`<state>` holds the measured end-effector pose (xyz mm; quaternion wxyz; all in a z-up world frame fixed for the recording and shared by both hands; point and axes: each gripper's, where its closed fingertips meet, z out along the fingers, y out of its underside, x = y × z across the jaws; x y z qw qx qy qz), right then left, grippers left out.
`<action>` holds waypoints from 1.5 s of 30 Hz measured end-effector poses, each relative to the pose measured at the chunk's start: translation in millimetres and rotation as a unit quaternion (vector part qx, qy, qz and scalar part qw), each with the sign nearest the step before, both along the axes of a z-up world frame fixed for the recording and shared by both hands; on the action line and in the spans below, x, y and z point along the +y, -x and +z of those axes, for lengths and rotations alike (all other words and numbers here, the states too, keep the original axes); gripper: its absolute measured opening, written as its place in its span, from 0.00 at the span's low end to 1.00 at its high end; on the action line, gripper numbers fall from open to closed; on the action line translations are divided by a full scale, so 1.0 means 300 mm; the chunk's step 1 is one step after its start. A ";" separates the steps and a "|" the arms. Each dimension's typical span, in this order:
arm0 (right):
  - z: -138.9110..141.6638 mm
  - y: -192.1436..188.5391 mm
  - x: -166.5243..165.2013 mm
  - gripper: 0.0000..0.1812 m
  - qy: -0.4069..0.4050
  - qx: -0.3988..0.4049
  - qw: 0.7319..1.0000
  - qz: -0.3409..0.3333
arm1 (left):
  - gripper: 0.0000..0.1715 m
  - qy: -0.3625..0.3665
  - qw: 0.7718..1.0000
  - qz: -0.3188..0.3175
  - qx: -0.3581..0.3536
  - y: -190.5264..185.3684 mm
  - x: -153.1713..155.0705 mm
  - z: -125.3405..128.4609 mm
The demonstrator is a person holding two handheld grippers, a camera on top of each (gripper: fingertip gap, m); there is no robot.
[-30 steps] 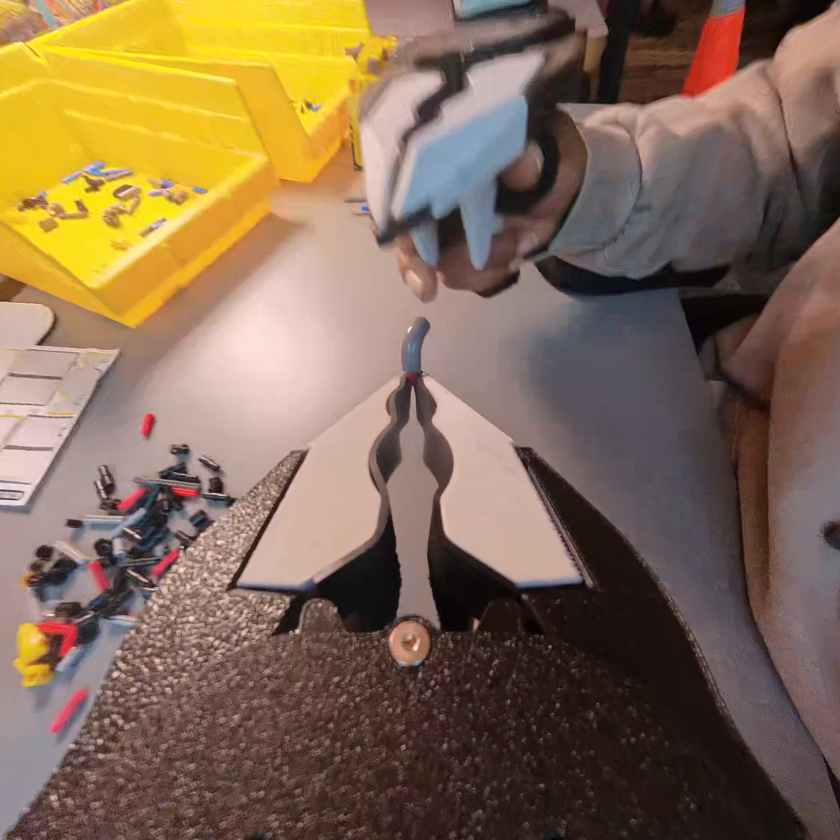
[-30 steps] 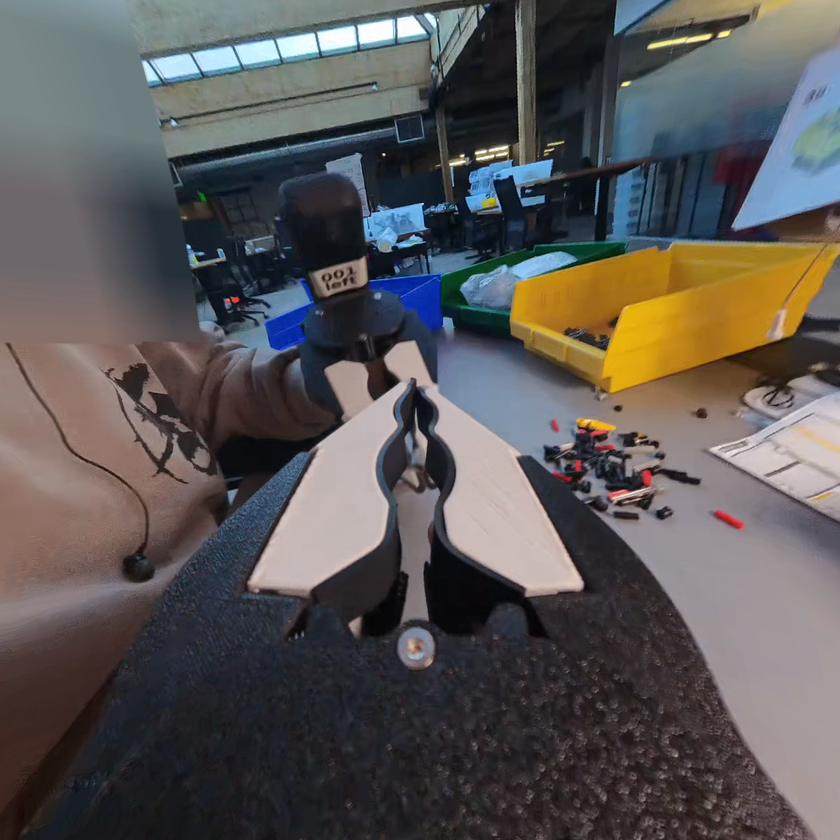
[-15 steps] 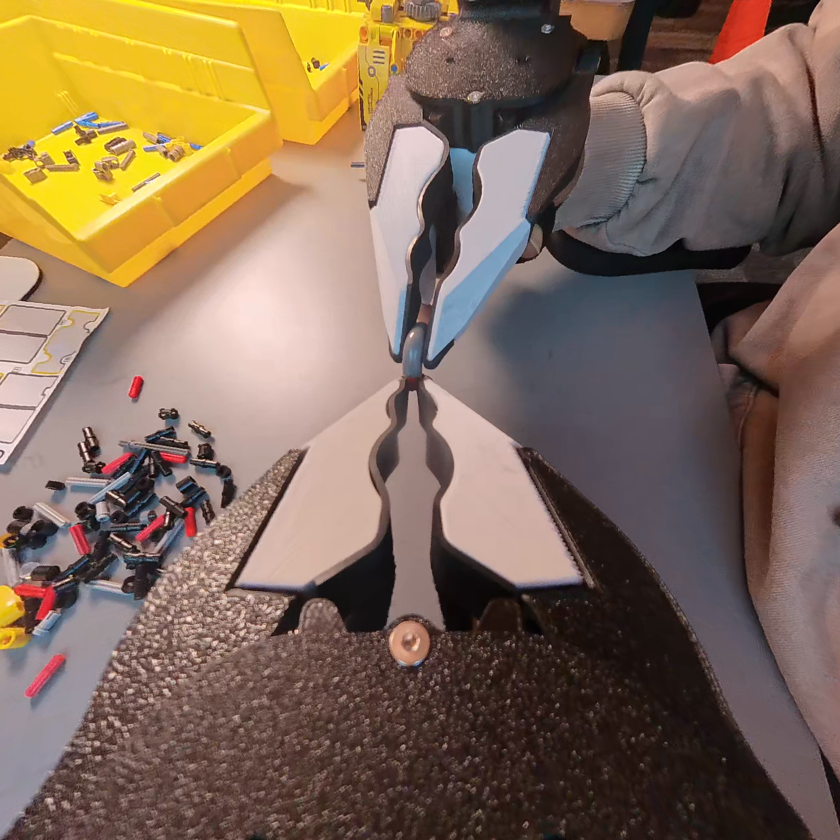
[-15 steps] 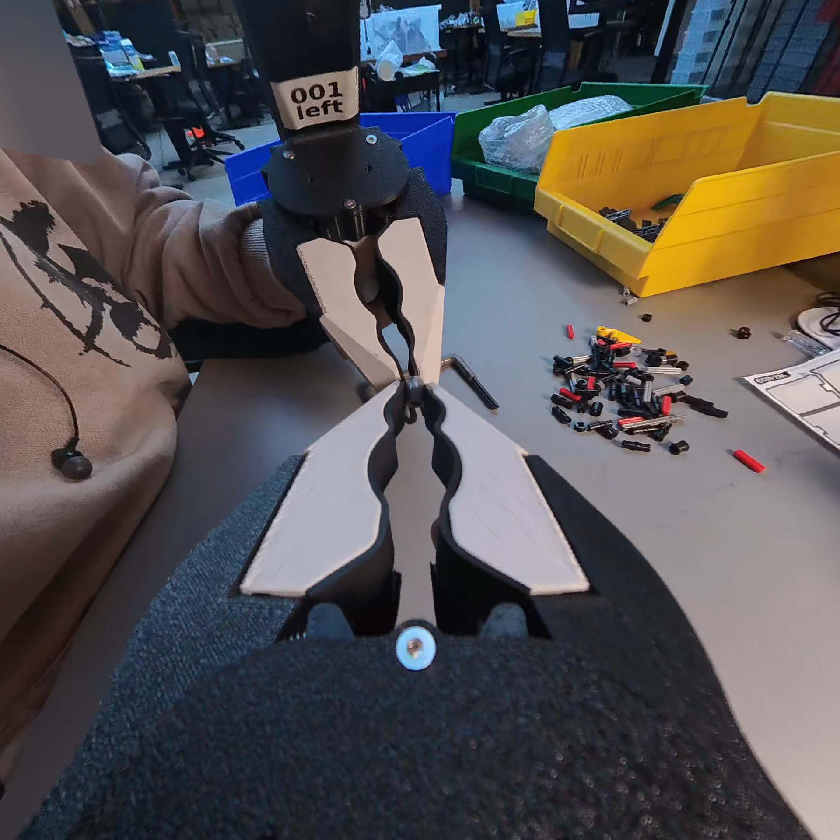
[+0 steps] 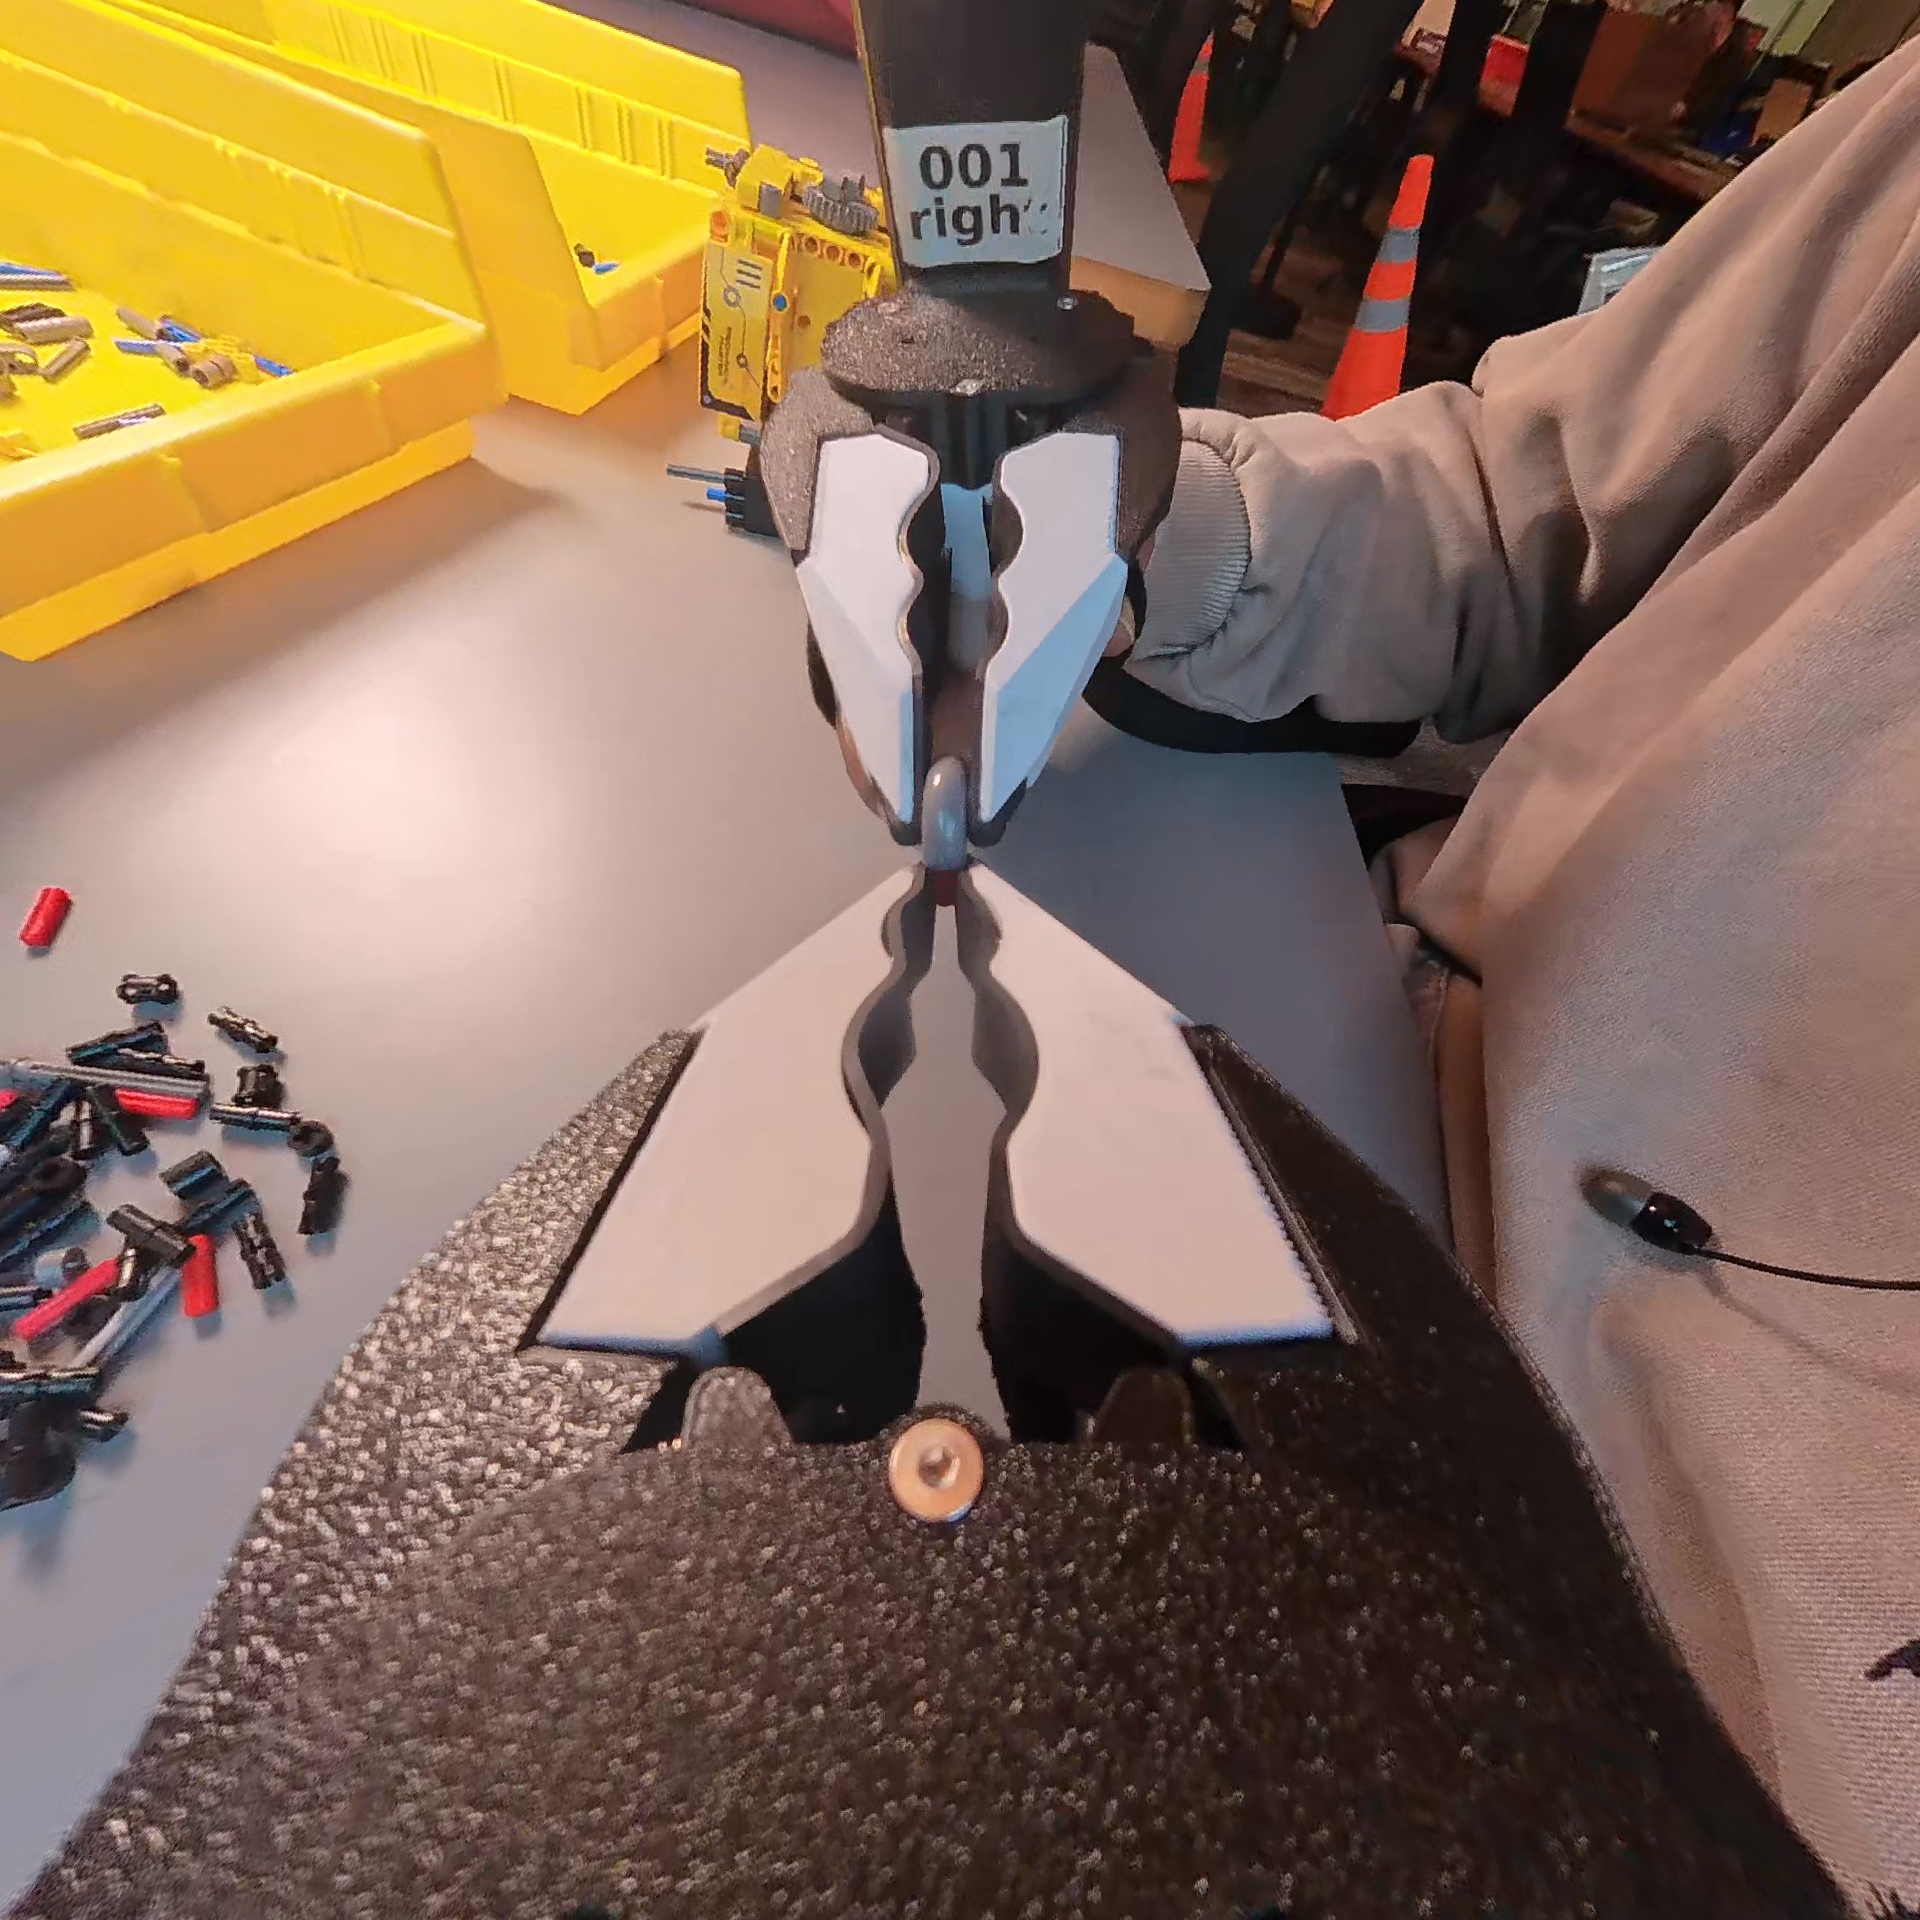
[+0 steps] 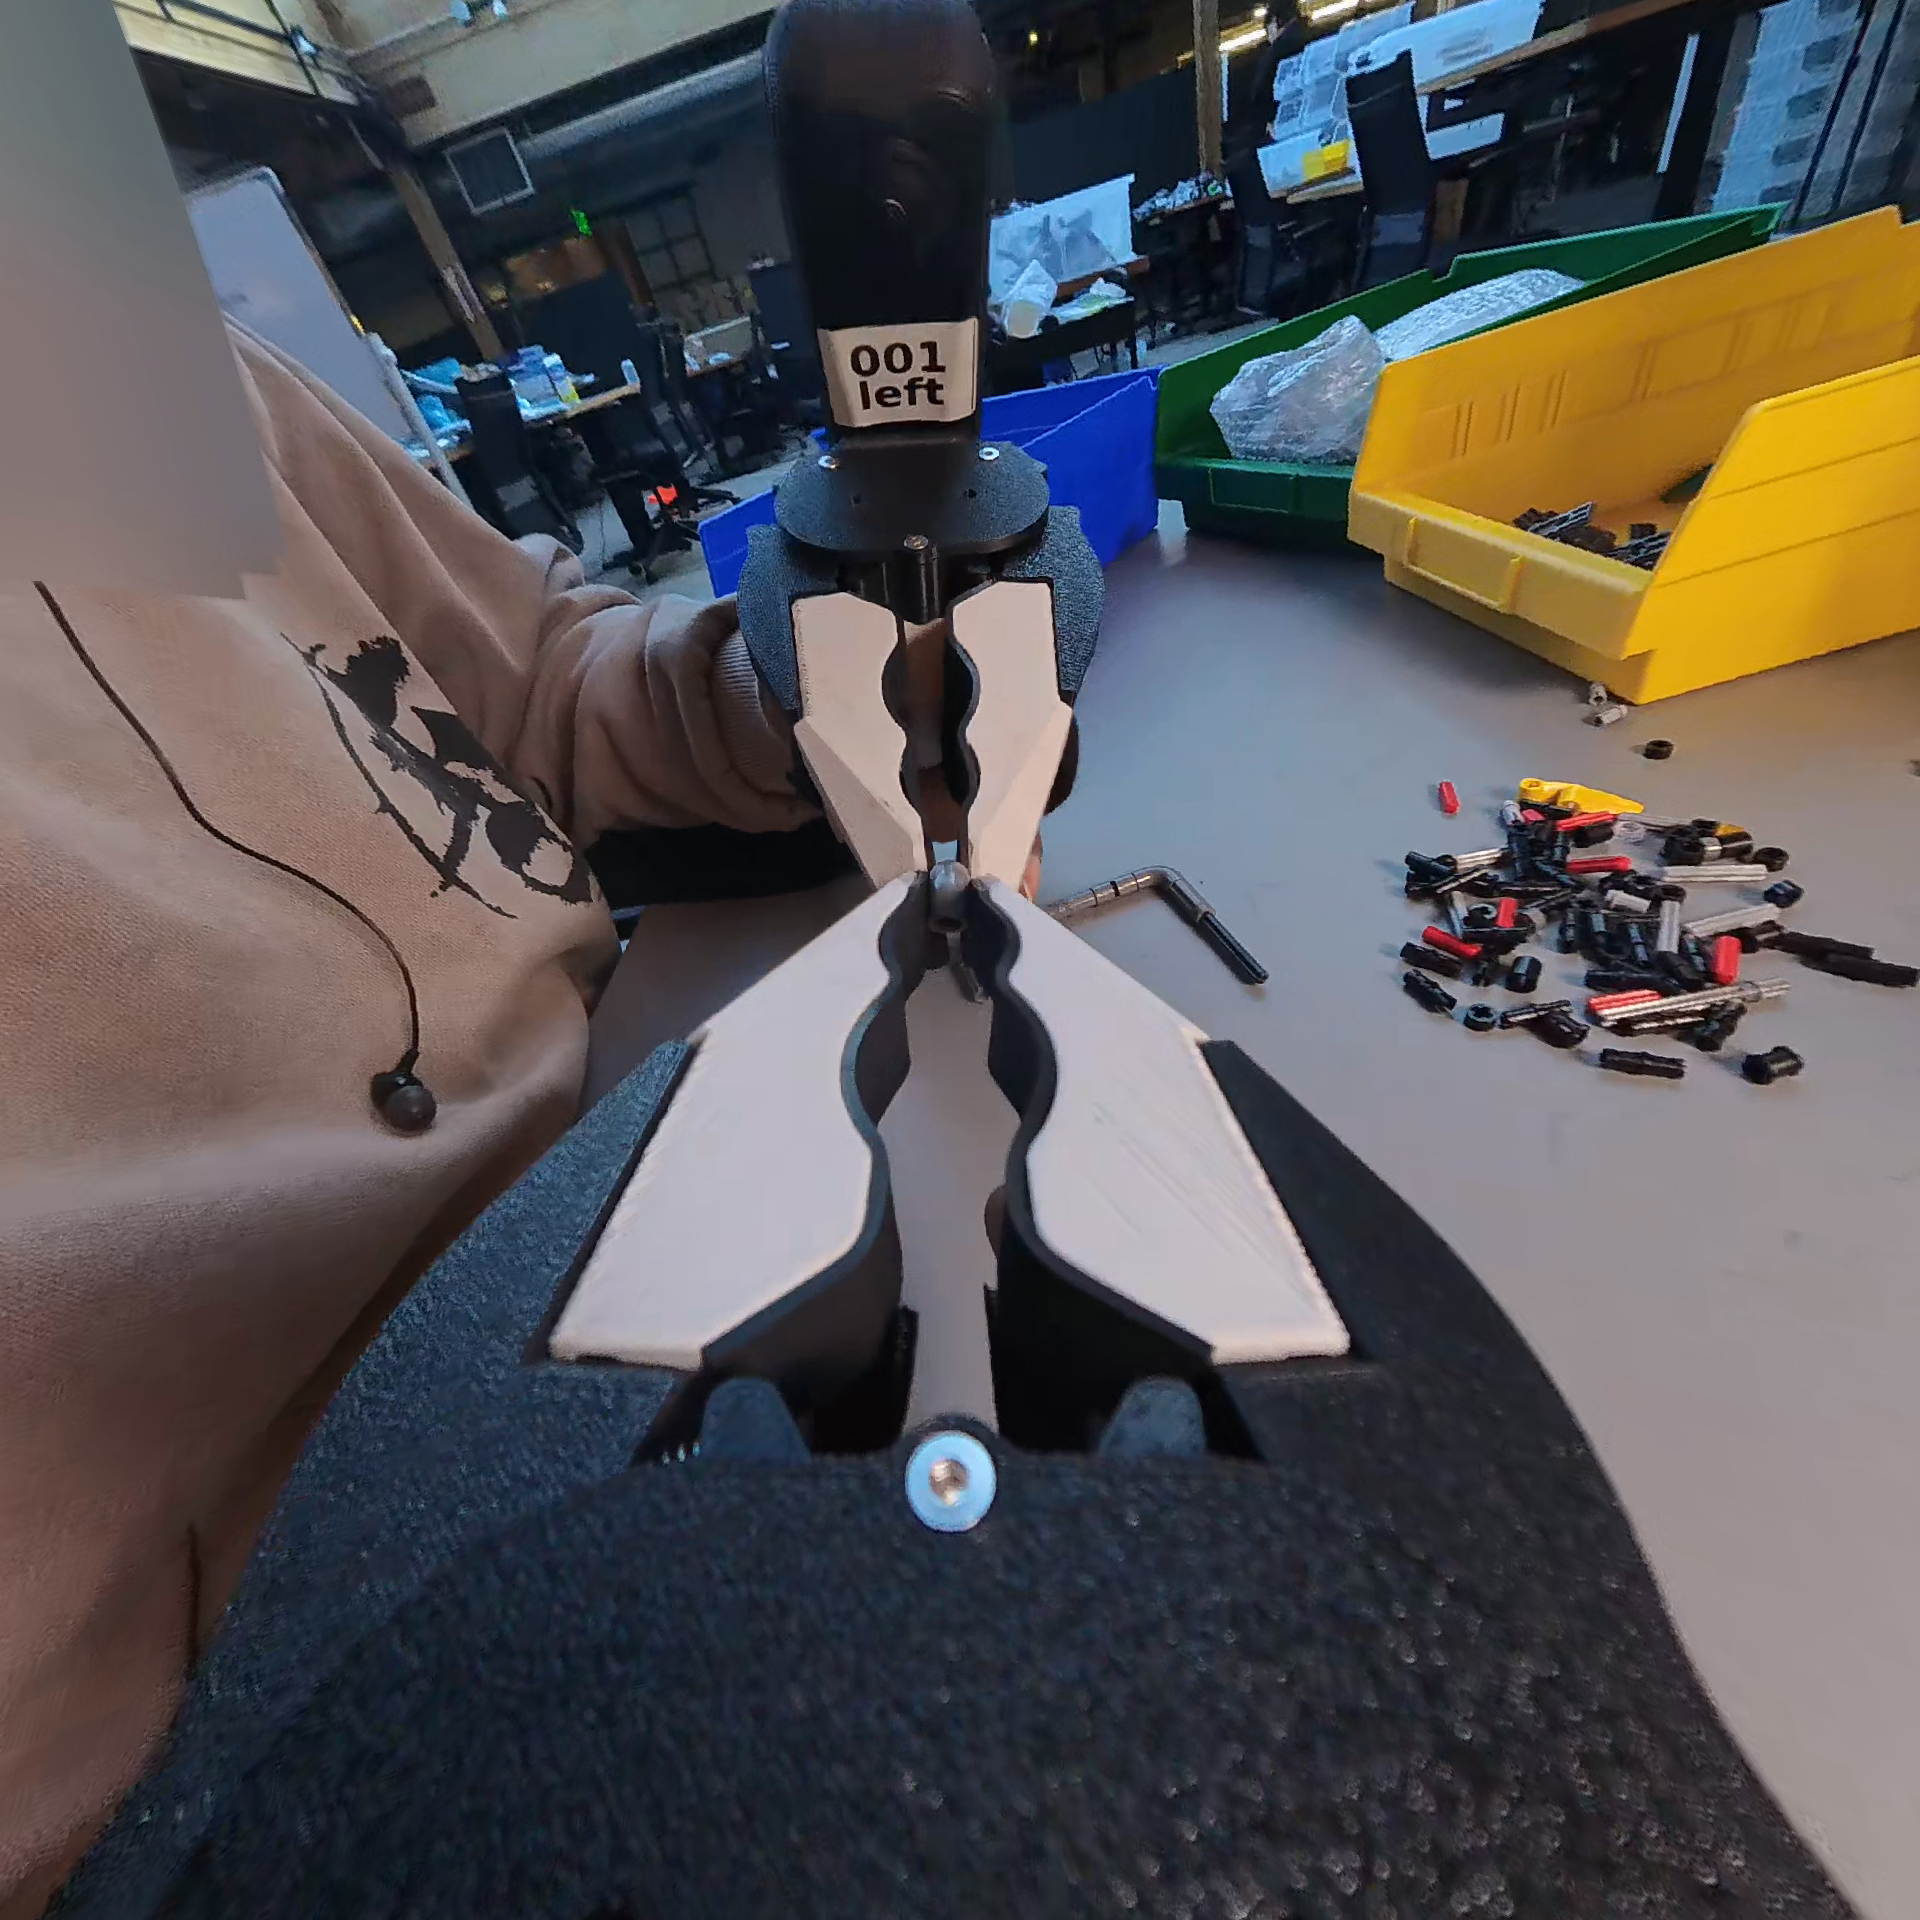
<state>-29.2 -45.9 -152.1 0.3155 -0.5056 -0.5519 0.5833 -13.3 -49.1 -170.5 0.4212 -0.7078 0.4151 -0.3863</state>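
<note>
My left gripper (image 5: 940,883) is shut on the red end of a small grey bent connector (image 5: 945,836) and holds it above the grey table (image 5: 468,779). My right gripper (image 5: 948,821) points at it from the opposite side, tip to tip, its fingers closed on the connector's grey upper end. In the right wrist view my right gripper (image 6: 948,902) grips the grey connector (image 6: 948,881), with the left gripper (image 6: 940,854) right behind it. Both are held in sleeved hands close to the person's beige sweatshirt.
A pile of small black, red and grey parts (image 5: 125,1174) lies on the table, also in the right wrist view (image 6: 1600,935). An L-shaped grey and black rod (image 6: 1153,904) lies near the grippers. Yellow bins (image 5: 260,416), a yellow model (image 5: 790,281), green (image 6: 1299,488) and blue bins stand behind. Both grippers' tips are close together, under 4 cm apart.
The right gripper swung down from a raised, blurred position to meet the left gripper tip to tip and closed on the grey connector. The left gripper kept holding it.
</note>
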 end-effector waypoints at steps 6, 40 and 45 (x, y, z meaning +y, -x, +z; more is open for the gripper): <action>0.017 0.016 -0.009 0.07 0.018 0.030 0.999 -0.013 | 0.02 -0.012 1.000 0.009 -0.022 0.004 0.005 0.023; 0.295 -0.017 0.114 0.03 0.257 0.255 0.930 -0.055 | 0.00 -0.010 0.983 0.019 -0.184 -0.052 0.069 0.228; 0.300 -0.080 0.214 0.02 0.230 0.270 0.928 -0.118 | 0.00 -0.017 0.994 0.026 -0.107 -0.058 0.065 0.136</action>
